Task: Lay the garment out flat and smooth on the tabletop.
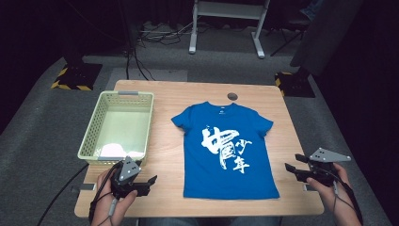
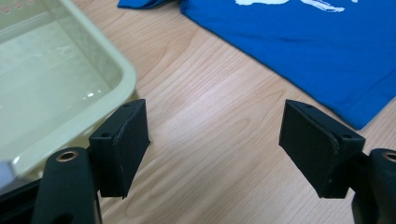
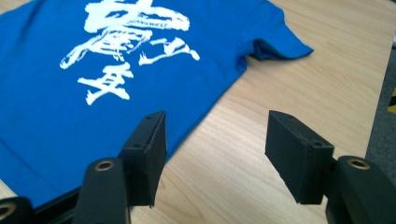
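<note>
**High view: a blue shirt flat on a wood bench in a dark room**

High view looks down on a light wooden bench [image 1: 188,94] with rounded corners. It stands on a grey carpet floor [image 1: 42,127]. The room around it is dark. White metal legs of a stand [image 1: 226,23] rise at the back, and black cables lie on the floor near them. Yellow and black striped tape [image 1: 66,82] marks the floor at both back corners of the bench. A small dark round hole [image 1: 232,96] sits in the bench top near the shirt's collar.

A blue short-sleeved T-shirt with white brush writing [image 1: 226,150] lies spread flat in the middle of the bench, front side up. A pale green plastic basket with holes in its walls [image 1: 91,127] stands to the left of it, apart from it. Something white [image 1: 115,150] lies in the near end of the basket; it is too blurry to tell what it is.

The left claw [image 1: 149,184] is near the basket's front corner, spread wide, with bare wood between its jaws. The right claw [image 1: 292,166] is just off the shirt's right edge, also spread wide and pinching nothing.

Both arms are cut off at the bottom edge. The right gripper view cuts off the top and left part of the shirt.
</note>
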